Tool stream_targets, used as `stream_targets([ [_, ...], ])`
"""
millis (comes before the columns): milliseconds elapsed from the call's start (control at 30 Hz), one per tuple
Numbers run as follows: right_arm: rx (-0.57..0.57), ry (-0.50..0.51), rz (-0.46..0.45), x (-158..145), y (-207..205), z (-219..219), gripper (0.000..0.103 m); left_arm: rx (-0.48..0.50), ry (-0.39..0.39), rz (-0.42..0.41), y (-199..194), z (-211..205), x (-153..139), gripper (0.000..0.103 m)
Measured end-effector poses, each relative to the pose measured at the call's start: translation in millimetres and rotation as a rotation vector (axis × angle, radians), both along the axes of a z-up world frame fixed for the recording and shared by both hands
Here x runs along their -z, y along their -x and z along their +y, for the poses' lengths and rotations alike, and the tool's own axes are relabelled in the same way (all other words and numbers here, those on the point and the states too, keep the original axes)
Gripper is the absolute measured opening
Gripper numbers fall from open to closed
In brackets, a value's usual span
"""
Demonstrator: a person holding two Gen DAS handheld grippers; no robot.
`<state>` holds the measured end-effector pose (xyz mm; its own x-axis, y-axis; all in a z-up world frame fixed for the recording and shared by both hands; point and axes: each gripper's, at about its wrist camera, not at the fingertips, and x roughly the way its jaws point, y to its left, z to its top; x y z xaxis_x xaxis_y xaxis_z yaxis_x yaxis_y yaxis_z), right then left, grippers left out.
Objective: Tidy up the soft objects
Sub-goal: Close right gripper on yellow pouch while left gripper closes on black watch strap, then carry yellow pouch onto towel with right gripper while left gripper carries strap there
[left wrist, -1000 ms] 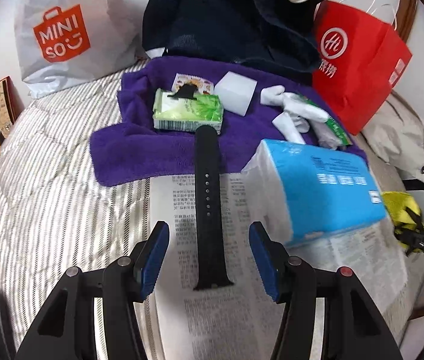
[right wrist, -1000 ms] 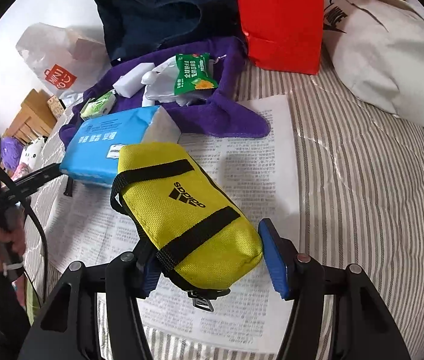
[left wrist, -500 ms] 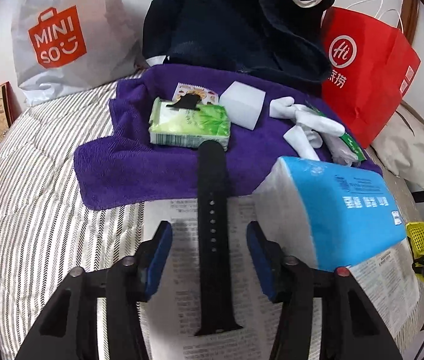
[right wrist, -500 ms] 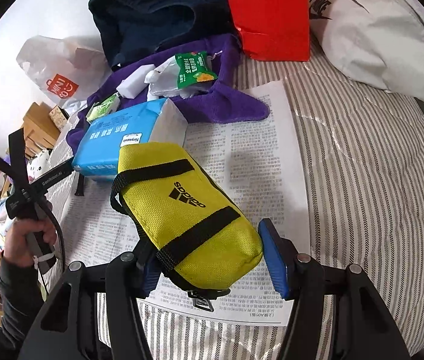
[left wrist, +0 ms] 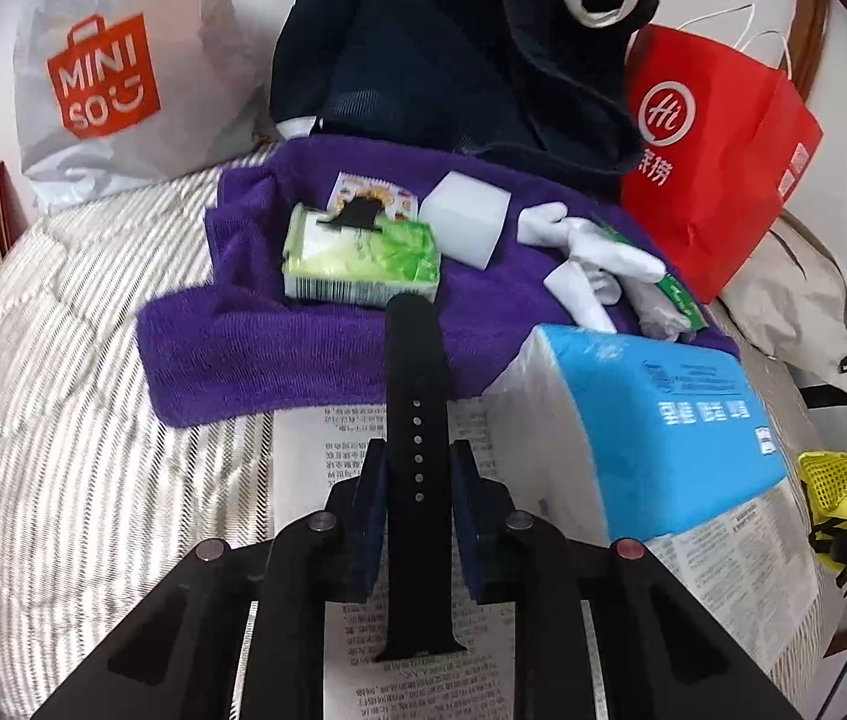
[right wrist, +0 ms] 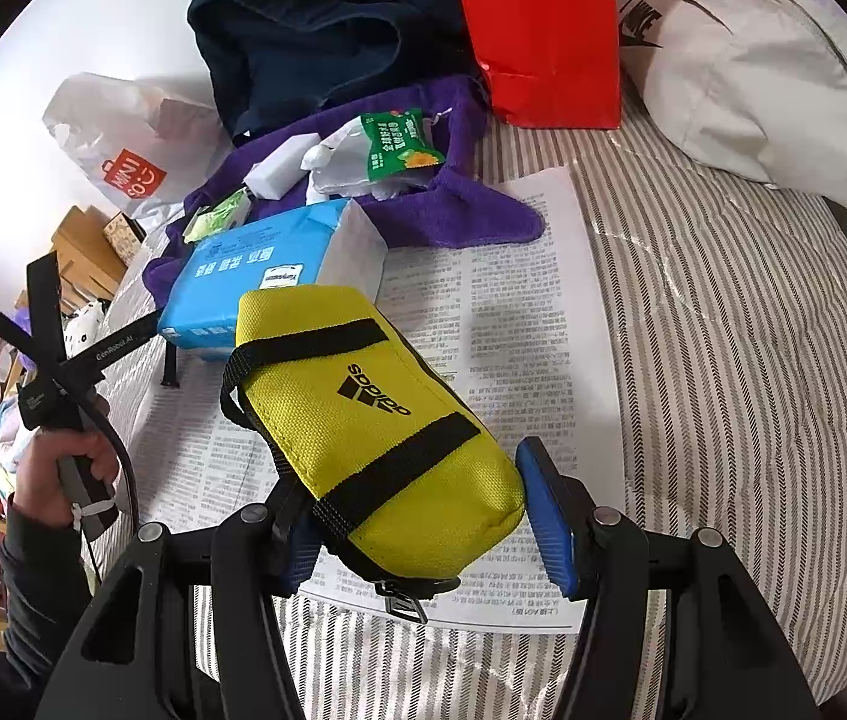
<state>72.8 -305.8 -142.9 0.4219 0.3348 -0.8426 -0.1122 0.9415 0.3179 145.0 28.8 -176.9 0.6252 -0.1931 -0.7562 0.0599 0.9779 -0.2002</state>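
A black watch strap (left wrist: 417, 456) lies lengthwise on the newspaper (left wrist: 315, 456), its far end on the purple towel (left wrist: 279, 348). My left gripper (left wrist: 417, 480) is shut on the strap's middle. A blue tissue pack (left wrist: 663, 420) sits just right of it. A yellow Adidas pouch (right wrist: 375, 438) lies on the newspaper (right wrist: 519, 312) between the blue pads of my right gripper (right wrist: 423, 522), which stands open around its near end. On the towel lie a green tissue pack (left wrist: 363, 258), a white sponge block (left wrist: 468, 219) and white socks (left wrist: 591, 258).
A Miniso bag (left wrist: 111, 78), a dark navy bag (left wrist: 453, 48) and a red paper bag (left wrist: 717, 150) stand along the wall behind the towel. A beige bag (right wrist: 771, 78) lies at the right on the striped bed cover (right wrist: 723, 360).
My left gripper moved forward along the strap and its jaws closed onto it. The right gripper stayed open around the yellow pouch.
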Motion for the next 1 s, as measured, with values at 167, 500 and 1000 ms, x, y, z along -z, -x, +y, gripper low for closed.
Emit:
stream_targets([
  [167, 0.001, -0.009, -0.015, -6.1, 1.1, 4.6, 0.058, 0.0, -0.006, -0.029, 8.1, 2.7, -16.8, 0.019],
  [500, -0.009, -0.009, -0.041, -19.6, 1.9, 15.5, 0.058, -0.01, -0.006, -0.057, 25.8, 7.9, -42.7, 0.019],
  [1000, 0.001, 0.003, -0.072, -32.9, -9.8, 26.3, 0.058, -0.024, 0.01, -0.1, 43.5, 9.9, -70.0, 0.019],
])
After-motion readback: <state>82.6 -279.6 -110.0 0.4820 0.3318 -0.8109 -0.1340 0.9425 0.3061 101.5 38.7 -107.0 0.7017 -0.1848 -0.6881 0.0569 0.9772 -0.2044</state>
